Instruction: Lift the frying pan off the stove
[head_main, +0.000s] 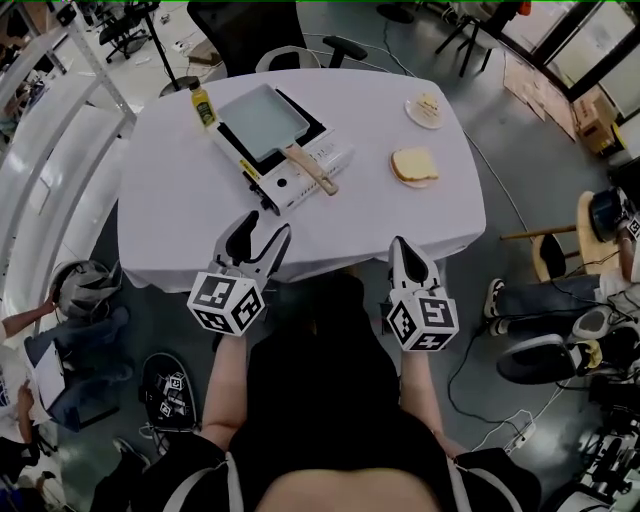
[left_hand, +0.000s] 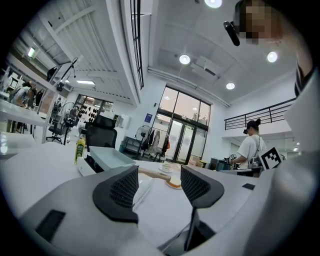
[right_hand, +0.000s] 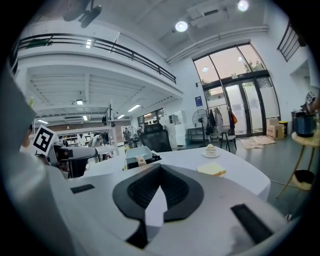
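A rectangular grey frying pan (head_main: 262, 122) with a wooden handle (head_main: 312, 170) sits on a white portable stove (head_main: 292, 188) on the white-clothed table (head_main: 200, 220). The handle points toward the near edge. My left gripper (head_main: 262, 228) hovers at the table's near edge, a short way short of the handle, open with nothing between its fingers. The left gripper view shows the pan (left_hand: 111, 156) and handle (left_hand: 150, 172) beyond the open gripper (left_hand: 159, 182). My right gripper (head_main: 402, 245) is shut and empty at the near edge, further right; in its own view (right_hand: 160, 172) the pan (right_hand: 137, 151) lies far left.
A yellow oil bottle (head_main: 203, 105) stands behind the stove at the left. A plate of toast (head_main: 414, 166) and a plate with a small cake (head_main: 426, 110) lie on the table's right half. A black office chair (head_main: 250, 30) stands beyond the table. People sit at both sides.
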